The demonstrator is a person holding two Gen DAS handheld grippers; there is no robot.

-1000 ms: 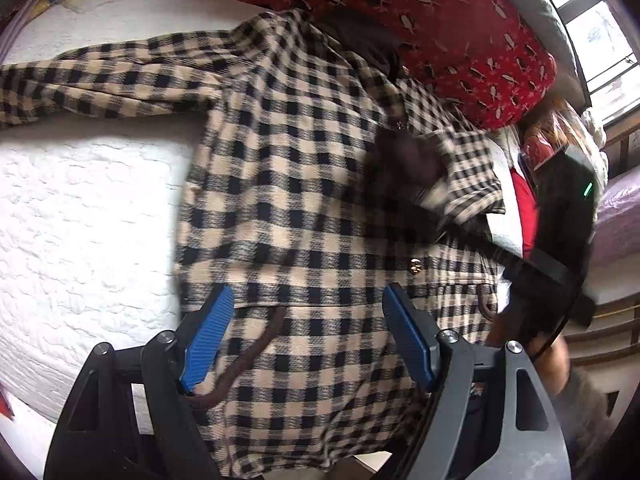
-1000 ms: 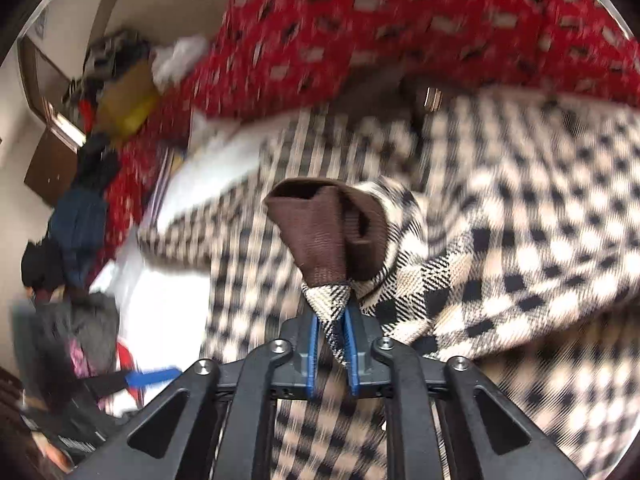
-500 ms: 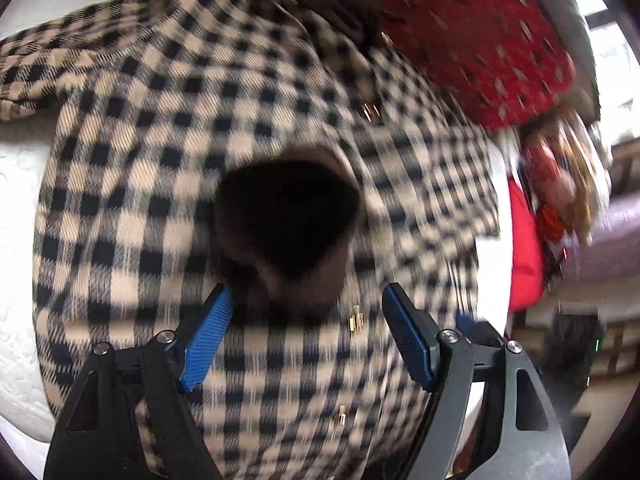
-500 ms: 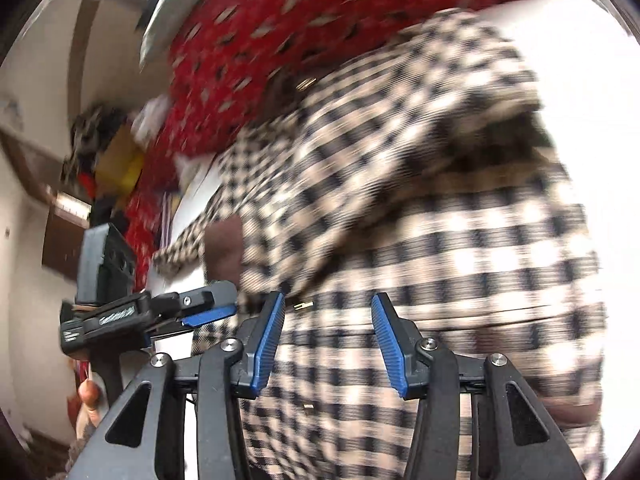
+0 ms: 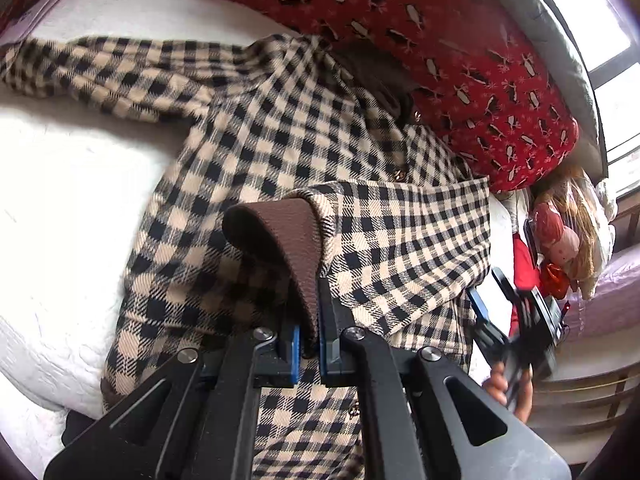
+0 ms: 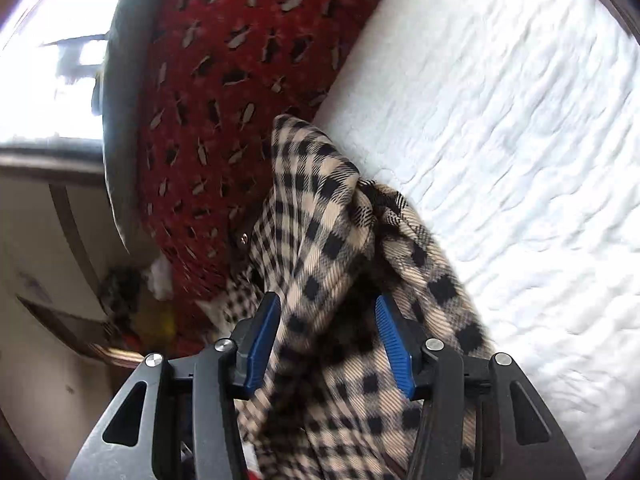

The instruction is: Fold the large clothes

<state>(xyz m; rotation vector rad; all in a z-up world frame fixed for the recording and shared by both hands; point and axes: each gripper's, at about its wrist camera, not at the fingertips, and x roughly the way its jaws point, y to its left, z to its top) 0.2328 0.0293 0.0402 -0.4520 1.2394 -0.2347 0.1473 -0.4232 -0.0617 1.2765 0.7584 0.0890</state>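
A beige-and-black checked coat (image 5: 280,136) lies spread on the bed, one sleeve stretched out to the left. Its other sleeve is folded across the body, and my left gripper (image 5: 309,320) is shut on that sleeve's brown cuff (image 5: 280,232). In the right wrist view my right gripper (image 6: 326,300) hangs over a bunched edge of the coat (image 6: 320,208) near the pillow. Its jaws are opening. Checked cloth rises between the blue pads (image 6: 394,348), but they do not press on it. A hand (image 5: 508,392) holds that gripper at the coat's right side.
A white quilted bed cover (image 6: 500,140) spreads under the coat. A red patterned duvet (image 5: 440,60) is heaped along the far side by a window. Dolls and bags (image 5: 560,236) are piled past the bed's right end.
The right gripper let go of the brown cuff, opened and swung over to the coat's edge by the red duvet. The left gripper, wide open before, has shut on that cuff.
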